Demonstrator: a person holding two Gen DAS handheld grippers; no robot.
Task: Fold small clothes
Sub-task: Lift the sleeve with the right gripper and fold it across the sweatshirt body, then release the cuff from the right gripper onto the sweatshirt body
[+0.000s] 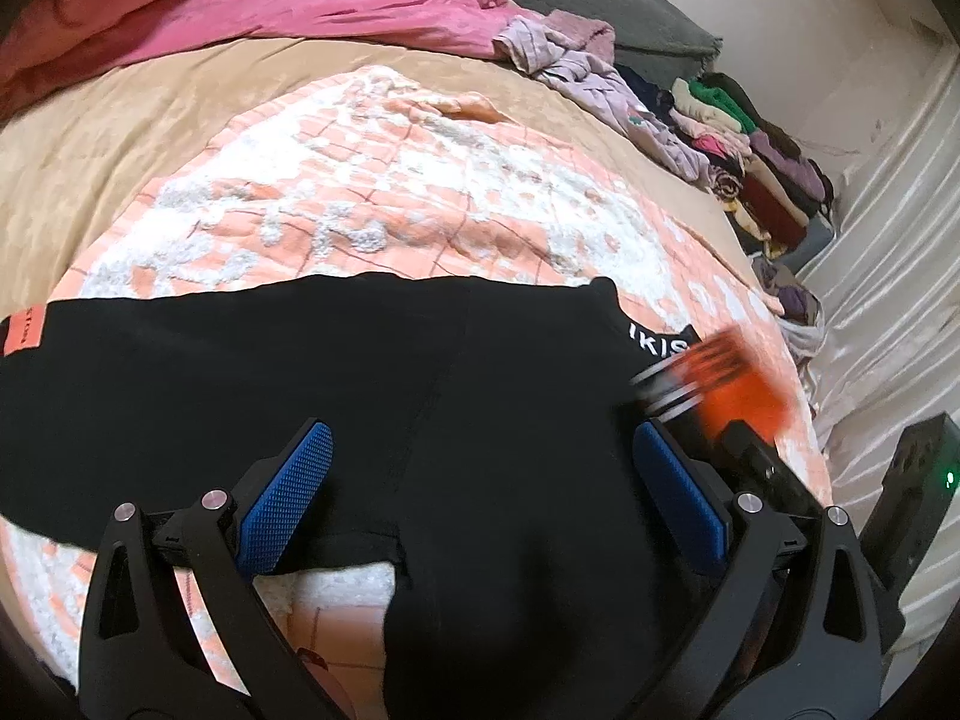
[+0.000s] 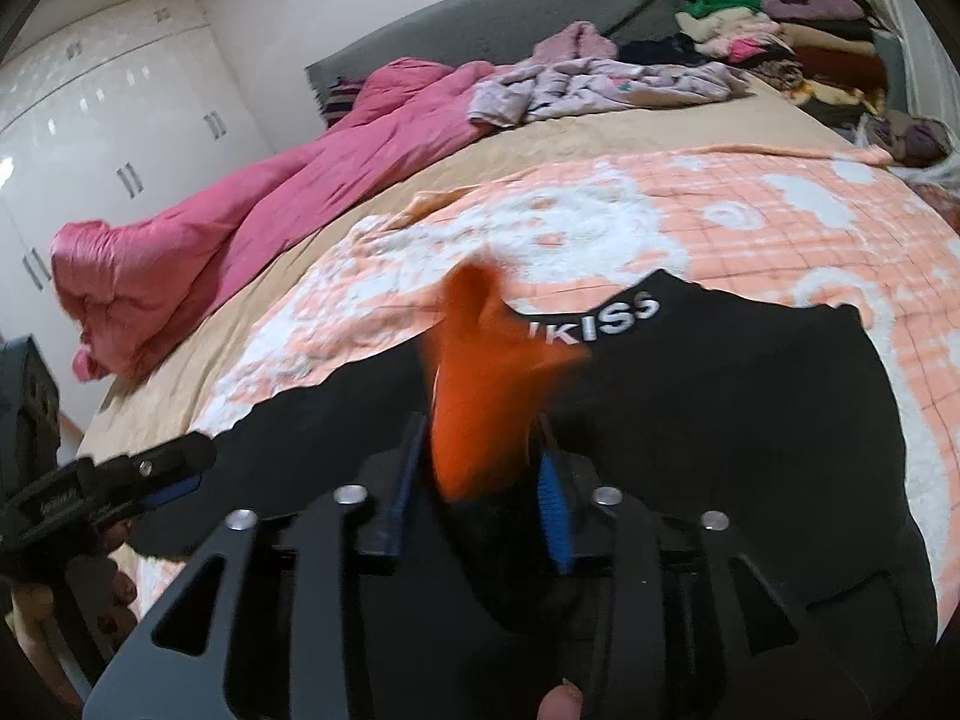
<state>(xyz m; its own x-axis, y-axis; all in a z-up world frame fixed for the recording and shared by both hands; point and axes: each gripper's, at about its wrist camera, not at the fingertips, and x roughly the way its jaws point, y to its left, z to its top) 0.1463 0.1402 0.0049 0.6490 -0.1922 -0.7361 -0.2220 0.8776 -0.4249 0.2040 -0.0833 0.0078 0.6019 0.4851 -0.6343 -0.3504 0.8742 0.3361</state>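
A black garment [image 1: 360, 372] with white lettering on its band [image 2: 612, 324] lies spread on an orange-and-white blanket [image 1: 390, 192]. My left gripper [image 1: 480, 429] hovers over the garment's middle, open wide, with nothing between its blue pads [image 1: 288, 492]. It also shows at the left edge of the right wrist view [image 2: 180, 462]. My right gripper [image 2: 480, 438] is over the garment's band end. Its jaws stand partly apart with a blurred orange cloth [image 2: 480, 372] loose between them. The left wrist view shows that orange cloth [image 1: 744, 396] as a blur beside the right gripper's finger [image 1: 756, 456].
A pink duvet [image 2: 210, 240] lies bunched along the far side of the bed. Loose lilac clothes [image 2: 600, 87] and a row of folded clothes [image 1: 762, 180] sit near the grey headboard [image 2: 510, 18]. White wardrobe doors [image 2: 90, 120] stand beyond the bed. A hand's fingers [image 2: 114, 594] hold the left tool.
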